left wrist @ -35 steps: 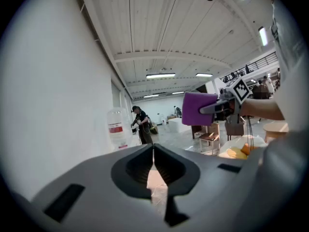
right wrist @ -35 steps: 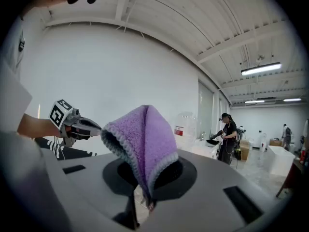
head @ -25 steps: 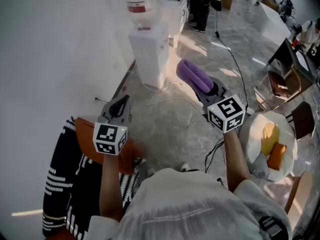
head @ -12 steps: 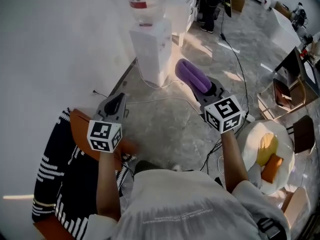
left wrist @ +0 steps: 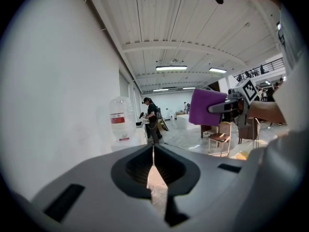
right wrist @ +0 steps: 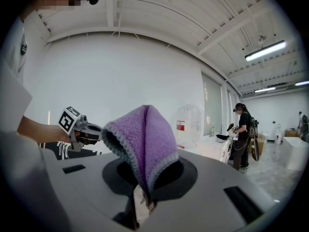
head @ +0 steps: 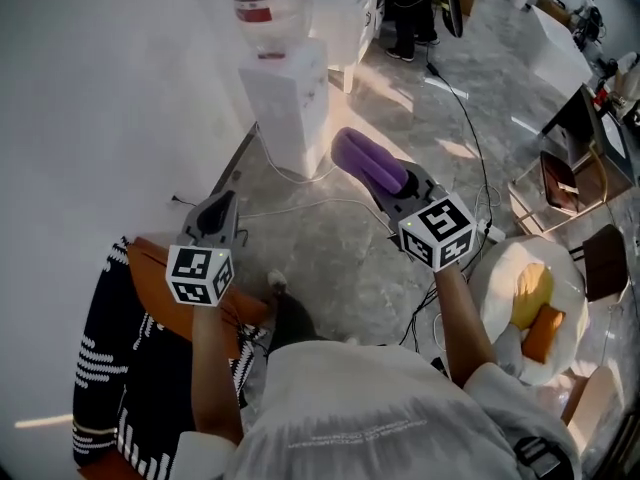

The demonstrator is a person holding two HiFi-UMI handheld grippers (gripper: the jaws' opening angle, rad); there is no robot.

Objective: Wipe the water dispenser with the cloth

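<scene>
Right gripper (head: 400, 186): jaws clamped on the purple cloth (head: 366, 158). In the right gripper view the fold is pinched low between the jaws and the rest of the cloth (right wrist: 142, 139) stands up as a loose hood above them. Grip looks secure.

Left gripper (head: 218, 213): jaws together with nothing held; the left gripper view shows only the seam where they meet. It is held low, over an orange seat with a black-and-white patterned fabric (head: 110, 368).

Water dispenser (head: 287, 108): white upright body against the wall, clear bottle (head: 262, 8) on top, long axis vertical. No contact yet; cloth and dispenser are apart.

Key geometry: the dispenser sits ahead of both grippers, forward and a little left of the right one, forward and right of the left one. The cloth's free end points toward it, and in the head view that end comes near the lower part of the body. I'd judge the right gripper the nearer tool and the one that does the wipe.

Next move needs a forward reach plus a lift to get the cloth onto the sides and top. A cable (head: 330, 206) runs across the floor between the person and the dispenser, so watch the feet.
</scene>
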